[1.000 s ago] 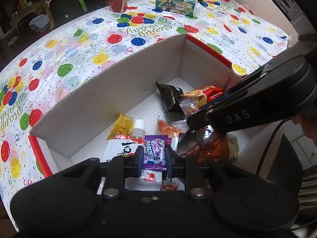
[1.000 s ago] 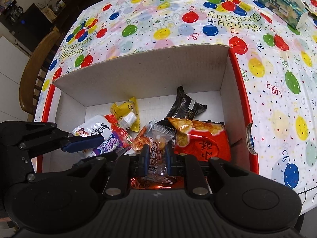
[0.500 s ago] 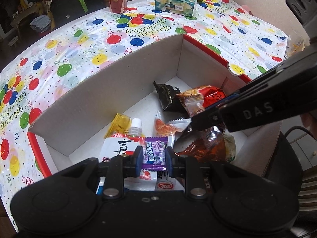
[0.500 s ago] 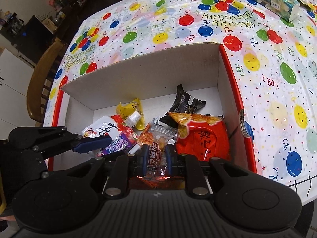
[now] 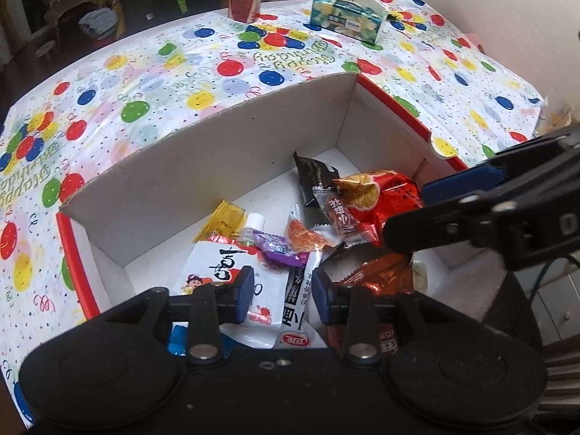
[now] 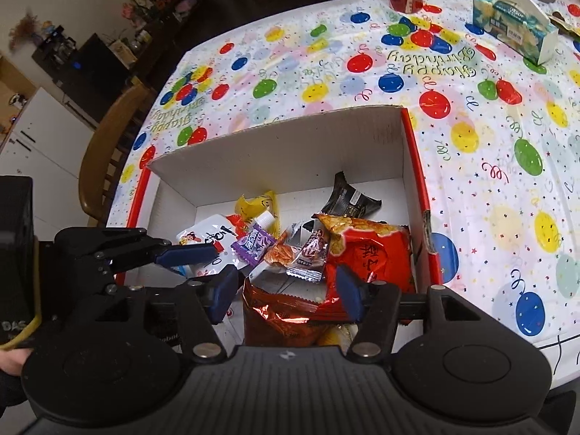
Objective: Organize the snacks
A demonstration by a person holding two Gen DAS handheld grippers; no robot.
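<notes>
- The red-edged white cardboard box (image 6: 411,166) on my balloon-print plastic tablecloth (image 6: 326,72) holds every snack.
- The crinkly red foil chip bag (image 6: 373,253) sits by the right wall: light, puffy, slippery I'd guess; I'd pinch its sealed top edge.
- The white spouted drink pouch (image 5: 217,272) looks soft; I'd grip below the cap.
- My left gripper (image 5: 282,291) and right gripper (image 6: 286,291) hover, jaws spread, empty.

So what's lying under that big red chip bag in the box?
The red chip bag overlaps a black packet behind it and a shiny orange-brown bag in front. Whatever lies directly beneath is covered.
</notes>
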